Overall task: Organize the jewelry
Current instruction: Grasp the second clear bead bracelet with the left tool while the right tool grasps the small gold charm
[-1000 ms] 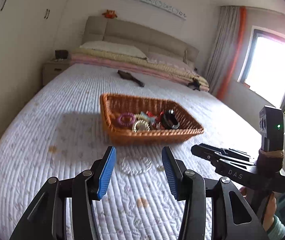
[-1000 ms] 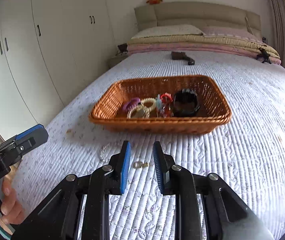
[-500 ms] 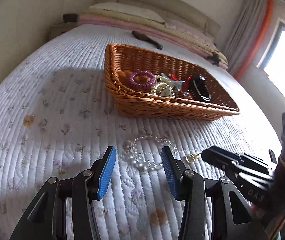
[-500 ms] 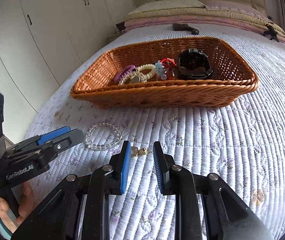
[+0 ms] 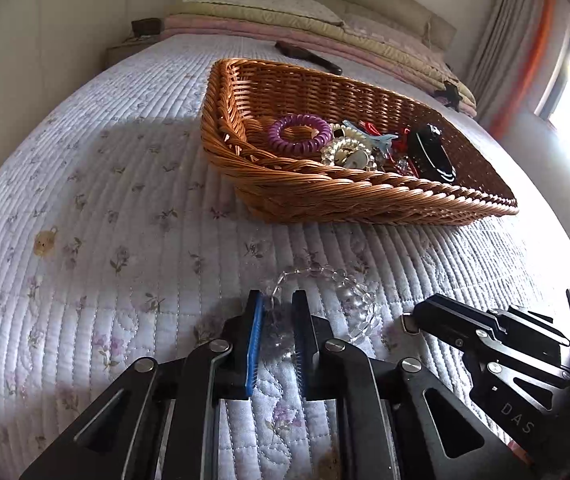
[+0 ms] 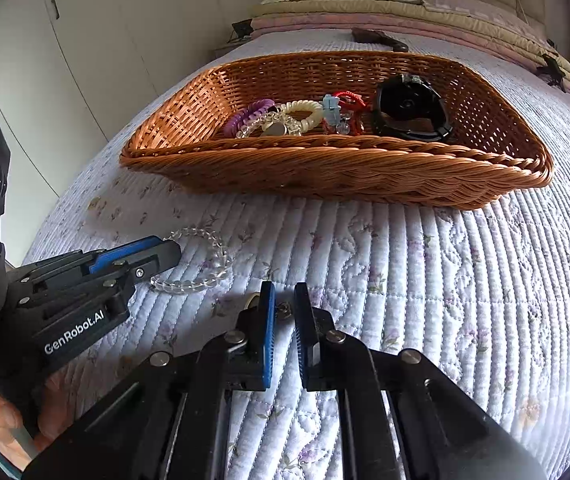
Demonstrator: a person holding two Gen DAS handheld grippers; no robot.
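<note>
On the bed [image 5: 125, 208], my left tongs [image 5: 277, 312] pinch the clear bead bracelet [image 5: 349, 288]; right tongs [image 6: 284, 308] nearly clenched around small gold earrings [image 6: 283, 309], grip unclear.

Home bedroom: quilted bed [image 5: 125, 208], pillows [image 5: 261, 0], wardrobes [image 6: 85, 20].

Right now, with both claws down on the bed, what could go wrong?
The left claw pinches only one edge of the clear bead bracelet, so it may slip or swing into the basket wall. The right claw straddles a tiny gold earring; it could pinch quilt instead and drop it.
</note>
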